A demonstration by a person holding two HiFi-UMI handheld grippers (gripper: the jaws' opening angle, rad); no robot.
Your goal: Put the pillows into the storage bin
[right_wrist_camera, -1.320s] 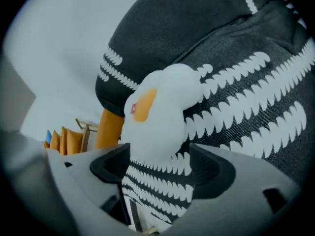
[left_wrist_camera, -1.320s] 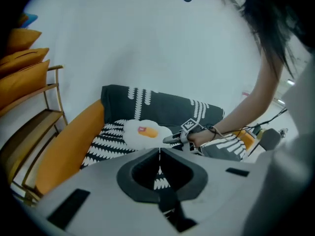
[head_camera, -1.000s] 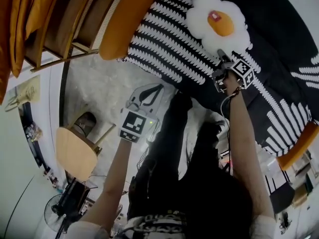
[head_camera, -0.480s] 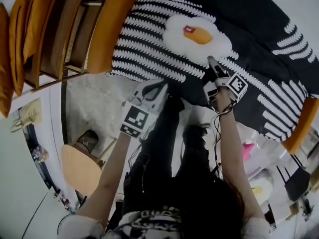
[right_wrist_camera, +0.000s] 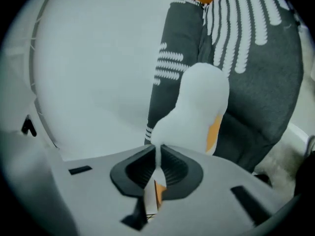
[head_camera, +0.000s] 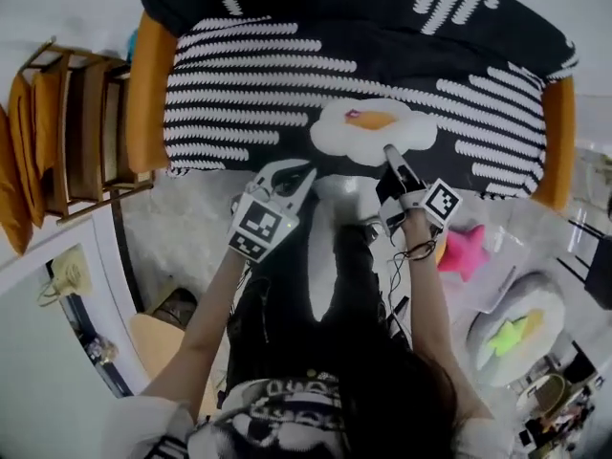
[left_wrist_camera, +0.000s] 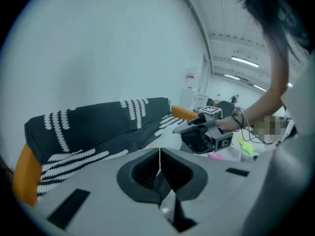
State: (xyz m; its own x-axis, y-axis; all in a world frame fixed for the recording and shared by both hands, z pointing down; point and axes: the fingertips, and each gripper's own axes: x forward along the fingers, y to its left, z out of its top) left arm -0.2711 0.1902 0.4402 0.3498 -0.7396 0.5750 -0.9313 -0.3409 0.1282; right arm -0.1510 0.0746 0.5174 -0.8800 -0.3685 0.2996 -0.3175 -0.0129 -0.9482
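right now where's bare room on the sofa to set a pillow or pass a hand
Free: the sofa seat between the egg pillow and the orange arm at the view's left, and the stretch toward the other arm. Crowded: the front edge, where the right gripper pinches the egg pillow near the left gripper, and around the pink star pillow.

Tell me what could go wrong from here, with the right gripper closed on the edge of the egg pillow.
1. The right gripper pinches only a thin bit of white edge on the egg pillow, so the pillow may slip out during lifting.
2. The left gripper is shut and empty, so it gives the pillow no support.
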